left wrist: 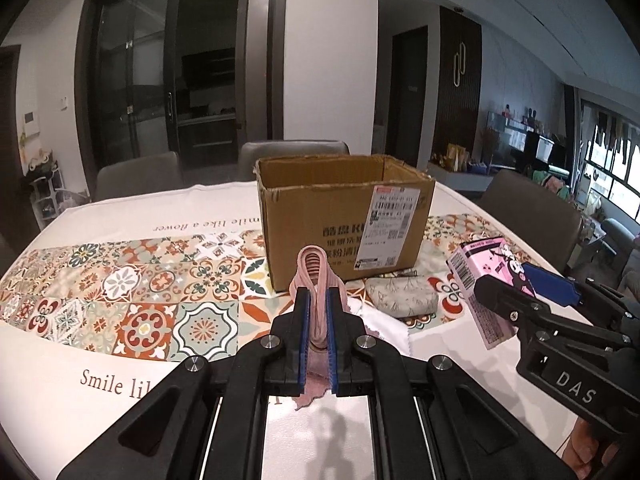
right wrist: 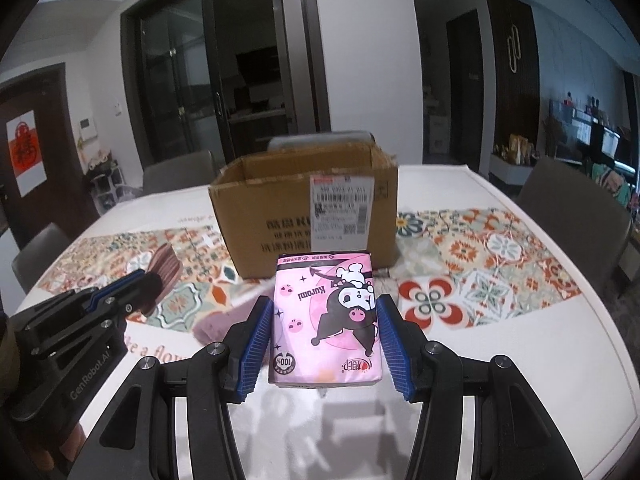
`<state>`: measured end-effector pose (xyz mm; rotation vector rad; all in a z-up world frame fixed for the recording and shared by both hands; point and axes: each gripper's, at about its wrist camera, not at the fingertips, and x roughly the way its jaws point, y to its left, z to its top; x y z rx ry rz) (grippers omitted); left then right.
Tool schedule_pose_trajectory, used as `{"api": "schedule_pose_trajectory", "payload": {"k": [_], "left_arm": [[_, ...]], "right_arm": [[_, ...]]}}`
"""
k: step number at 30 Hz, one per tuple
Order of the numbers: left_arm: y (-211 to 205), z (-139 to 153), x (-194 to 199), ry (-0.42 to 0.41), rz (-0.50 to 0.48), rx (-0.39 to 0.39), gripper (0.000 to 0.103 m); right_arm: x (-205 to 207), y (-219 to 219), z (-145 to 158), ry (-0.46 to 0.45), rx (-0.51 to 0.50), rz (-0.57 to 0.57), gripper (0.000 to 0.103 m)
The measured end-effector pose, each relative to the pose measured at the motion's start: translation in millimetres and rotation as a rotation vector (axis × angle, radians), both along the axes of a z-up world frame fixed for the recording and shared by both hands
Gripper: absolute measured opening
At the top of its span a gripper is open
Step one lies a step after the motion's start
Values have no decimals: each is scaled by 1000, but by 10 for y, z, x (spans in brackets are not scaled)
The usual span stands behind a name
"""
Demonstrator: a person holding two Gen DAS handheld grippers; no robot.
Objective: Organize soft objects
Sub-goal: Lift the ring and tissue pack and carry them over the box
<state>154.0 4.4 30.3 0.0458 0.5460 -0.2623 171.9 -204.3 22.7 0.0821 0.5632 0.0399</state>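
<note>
The left gripper (left wrist: 319, 300), black with blue ribbed pads, is clamped tight on a folded dusty-pink ribbed cloth (left wrist: 318, 280), whose looped end stands up above the fingertips while a ragged edge hangs out below. The right gripper (right wrist: 326, 312) squeezes one soft pink plastic tissue pack (right wrist: 326, 320) between its blue pads, held above the table; the pack reads "Kuromi" beside a black-and-white cartoon figure, with a "100%" badge near its lower edge and a barcode on its side. One gripper body carries the letters "DAS", the other "GenRobot.AI".

Ahead of both tools stands one open brown cardboard box (left wrist: 344, 216) on the table, with a white shipping label (left wrist: 386, 228) of barcodes and small print stuck to its front and dark Chinese characters printed beside it. The white tablecloth (left wrist: 120, 360) with a band of orange, green and red tile patterns bears the line "Smile like a flower" twice, once along each long edge. Just beside the box's front lies one pale grey fabric pouch (left wrist: 402, 296) with a fine twig print. A mauve cloth (right wrist: 224, 324) lies flat on the tablecloth near the grippers. Four grey chairs surround the table.
</note>
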Motion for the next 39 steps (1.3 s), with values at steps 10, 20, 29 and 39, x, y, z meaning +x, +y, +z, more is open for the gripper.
{"api": "schedule_pose_trajectory", "payload": {"k": [10, 20, 29, 39], "left_arm": [[24, 271, -232, -58, -11, -4, 9], [0, 399, -239, -101, -24, -26, 9], [-82, 538, 55, -120, -30, -23, 9], [-147, 666, 382, -139, -24, -12, 9]], "right_arm": [[-262, 23, 321, -106, -17, 20, 54], [-420, 40, 517, -173, -49, 7, 54], [-160, -66, 634, -206, -29, 3, 54], [259, -149, 741, -205, -1, -10, 54]]}}
